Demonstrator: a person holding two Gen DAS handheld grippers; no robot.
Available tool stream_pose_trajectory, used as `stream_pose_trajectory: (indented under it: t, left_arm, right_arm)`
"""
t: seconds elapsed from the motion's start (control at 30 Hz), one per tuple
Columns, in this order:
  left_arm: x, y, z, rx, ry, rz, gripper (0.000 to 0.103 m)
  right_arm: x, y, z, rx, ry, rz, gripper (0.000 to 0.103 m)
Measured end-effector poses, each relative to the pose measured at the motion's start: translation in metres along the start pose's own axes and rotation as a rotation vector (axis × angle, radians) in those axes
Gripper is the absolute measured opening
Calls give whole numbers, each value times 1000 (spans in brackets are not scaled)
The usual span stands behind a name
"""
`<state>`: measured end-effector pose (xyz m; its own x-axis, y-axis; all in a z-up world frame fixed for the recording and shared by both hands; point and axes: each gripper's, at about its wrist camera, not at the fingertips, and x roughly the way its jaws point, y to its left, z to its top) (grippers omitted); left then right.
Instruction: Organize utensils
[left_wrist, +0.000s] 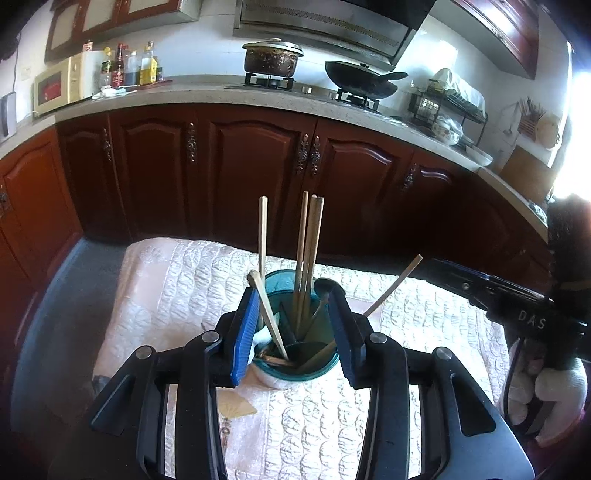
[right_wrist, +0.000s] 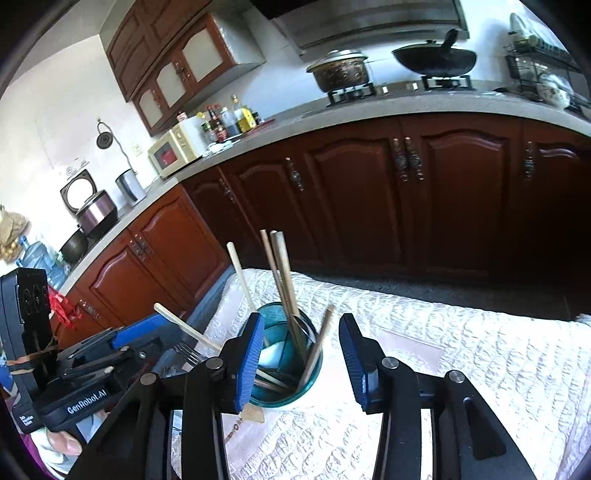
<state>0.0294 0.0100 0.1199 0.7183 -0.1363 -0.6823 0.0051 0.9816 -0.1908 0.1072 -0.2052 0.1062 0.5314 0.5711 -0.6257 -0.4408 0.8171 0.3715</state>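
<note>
Teal glass cup (left_wrist: 295, 354) at lower centre of frame, on white quilted cloth (left_wrist: 177, 280), holding wooden chopsticks (left_wrist: 308, 258) and dark spoons; left tongs (left_wrist: 295, 332) open astride cup; right tongs (right_wrist: 303, 358) open, empty, near cup

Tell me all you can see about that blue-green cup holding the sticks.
The cup is a round, see-through teal container, plastic or glass by its look, standing upright on a white quilted cloth. Several pale wooden chopsticks stand or lean in it, with dark utensils lower down. The left claw sits open, its blue pads on either side of the cup; whether they touch it is unclear.
</note>
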Motion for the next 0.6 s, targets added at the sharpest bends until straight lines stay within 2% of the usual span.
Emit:
stream_pose_trajectory:
  t: [0.23, 0.47, 0.53, 0.6]
  left_arm:
    - [-16, -1, -10, -18, -19, 6, 39]
    - [-30, -13, -22, 21, -58, 26, 39]
    - [-33, -15, -26, 29, -69, 39, 39]
    - [-35, -15, -30, 28, -76, 46, 39]
  right_arm:
    - [-17, 6, -17, -30, -29, -80, 46]
    - [-21, 21, -33, -51, -40, -83, 49]
    - [-21, 26, -37, -57, -40, -83, 54]
    - [-19, 30, -40, -65, -41, -92, 54]
